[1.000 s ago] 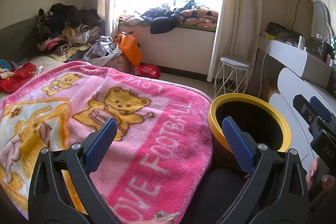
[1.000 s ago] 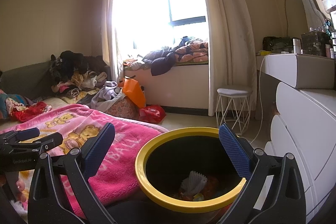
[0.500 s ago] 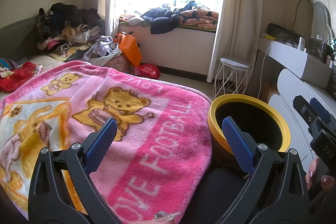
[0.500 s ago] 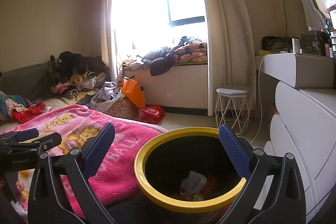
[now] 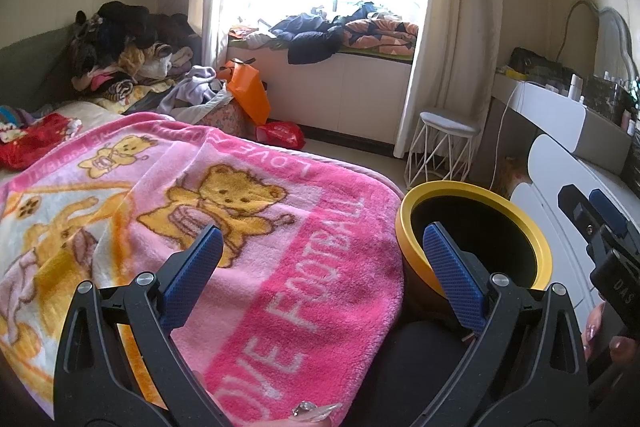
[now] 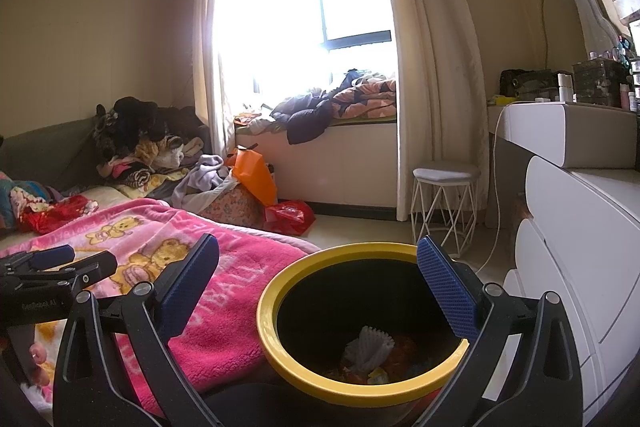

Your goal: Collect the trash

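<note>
Left wrist view: the left gripper (image 5: 320, 259) fills the lower frame, its blue-padded jaws spread wide with nothing between them. Beneath it lies a pink blanket (image 5: 248, 227) printed with bears and lettering; its near edge is cut off at the bottom of the frame. At lower right stands the yellow-rimmed bin (image 5: 536, 251), just beside the blanket's corner. Its interior reads only as black here, and the right finger of the gripper overlaps its near rim. At the far right edge, part of the right gripper (image 5: 608, 227) shows, cropped by the frame.

Right wrist view: the right gripper (image 6: 318, 279) is likewise held with its jaws wide apart and empty, directly above the bin (image 6: 272, 331), which sits in the lower centre. Trash (image 6: 370, 347) lies at the bottom of the bin: a white pleated paper piece is clear, while the orange and yellow scraps around it are too dark and small to identify. The bin's near wall is cut off at the bottom of the frame. The left gripper (image 6: 52, 263) enters at the left edge, only partly visible. A white wire stool (image 6: 446, 203) stands by the curtain at centre right, and a white dresser (image 6: 580, 211) occupies the right edge; items on its top are hard to make out.
</note>
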`<state>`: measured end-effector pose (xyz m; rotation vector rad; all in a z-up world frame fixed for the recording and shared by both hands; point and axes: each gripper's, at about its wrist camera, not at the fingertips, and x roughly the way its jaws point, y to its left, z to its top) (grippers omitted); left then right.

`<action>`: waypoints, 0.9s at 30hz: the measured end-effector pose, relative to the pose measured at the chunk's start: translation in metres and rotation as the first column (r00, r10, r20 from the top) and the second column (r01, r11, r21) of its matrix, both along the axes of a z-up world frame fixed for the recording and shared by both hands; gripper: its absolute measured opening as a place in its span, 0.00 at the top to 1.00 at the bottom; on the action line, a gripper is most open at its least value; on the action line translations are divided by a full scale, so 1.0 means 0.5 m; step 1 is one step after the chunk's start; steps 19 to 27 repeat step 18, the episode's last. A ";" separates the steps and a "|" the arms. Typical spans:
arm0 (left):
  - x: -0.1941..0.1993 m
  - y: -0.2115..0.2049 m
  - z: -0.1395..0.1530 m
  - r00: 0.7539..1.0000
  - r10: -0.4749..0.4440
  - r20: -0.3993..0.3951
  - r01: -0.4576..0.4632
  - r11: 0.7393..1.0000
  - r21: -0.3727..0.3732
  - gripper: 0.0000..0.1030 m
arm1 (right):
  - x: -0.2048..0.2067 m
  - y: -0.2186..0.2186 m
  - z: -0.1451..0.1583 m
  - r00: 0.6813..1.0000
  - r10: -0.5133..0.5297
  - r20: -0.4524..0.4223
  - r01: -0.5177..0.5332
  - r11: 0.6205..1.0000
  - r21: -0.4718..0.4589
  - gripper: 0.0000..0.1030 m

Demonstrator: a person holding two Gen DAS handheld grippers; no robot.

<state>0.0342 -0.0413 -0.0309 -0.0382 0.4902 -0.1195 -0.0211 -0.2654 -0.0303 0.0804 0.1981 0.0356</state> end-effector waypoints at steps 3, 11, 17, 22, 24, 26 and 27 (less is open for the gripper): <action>0.003 0.009 -0.005 0.999 0.034 -0.015 -0.034 0.999 0.004 0.10 | 0.005 0.007 0.011 1.000 0.004 0.003 -0.004 1.000 0.025 0.06; -0.010 0.288 -0.030 0.894 0.422 -0.151 -0.437 0.896 -0.076 0.10 | 0.116 0.255 0.059 0.900 0.409 -0.153 -0.409 0.912 0.032 0.06; -0.118 0.600 -0.137 0.511 0.802 -0.310 -0.827 0.557 0.077 0.10 | 0.155 0.662 -0.054 0.515 0.724 -0.459 -0.784 0.615 0.090 0.06; -0.129 0.626 -0.154 0.465 0.820 -0.333 -0.848 0.521 0.100 0.10 | 0.151 0.714 -0.081 0.470 0.732 -0.494 -0.812 0.578 0.083 0.06; -0.129 0.626 -0.154 0.465 0.820 -0.333 -0.848 0.521 0.100 0.10 | 0.151 0.714 -0.081 0.470 0.732 -0.494 -0.812 0.578 0.083 0.06; -0.129 0.626 -0.154 0.465 0.820 -0.333 -0.848 0.521 0.100 0.10 | 0.151 0.714 -0.081 0.470 0.732 -0.494 -0.812 0.578 0.083 0.06; -0.129 0.626 -0.154 0.465 0.820 -0.333 -0.848 0.521 0.100 0.10 | 0.151 0.714 -0.081 0.470 0.732 -0.494 -0.812 0.578 0.083 0.06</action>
